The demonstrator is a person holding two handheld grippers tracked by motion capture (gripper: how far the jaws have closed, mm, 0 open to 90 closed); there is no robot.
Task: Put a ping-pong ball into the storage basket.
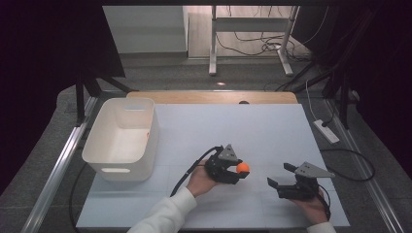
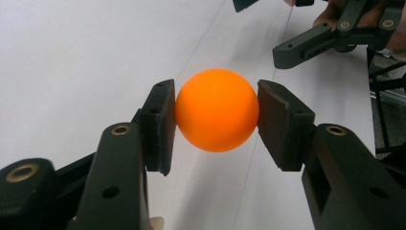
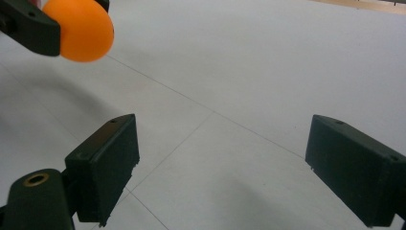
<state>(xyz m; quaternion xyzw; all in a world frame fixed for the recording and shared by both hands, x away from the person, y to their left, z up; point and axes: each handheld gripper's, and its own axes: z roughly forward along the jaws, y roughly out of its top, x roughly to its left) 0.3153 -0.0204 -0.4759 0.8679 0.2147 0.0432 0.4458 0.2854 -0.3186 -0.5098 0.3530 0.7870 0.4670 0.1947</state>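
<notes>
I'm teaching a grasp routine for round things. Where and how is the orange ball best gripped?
Across its widest middle, one pad on each opposite side, as the left gripper grips the orange ball now. It is smooth and round with no edge or handle, so pads off the middle would likely let it slip out.

My left gripper (image 1: pixel 238 171) and right gripper (image 1: pixel 281 175) are black, with brass-ringed screw holes, flat dark pads (image 2: pixel 160 125) and grey three-cornered top plates. Black cables trail off; my sleeves (image 1: pixel 167 213) are white.
</notes>
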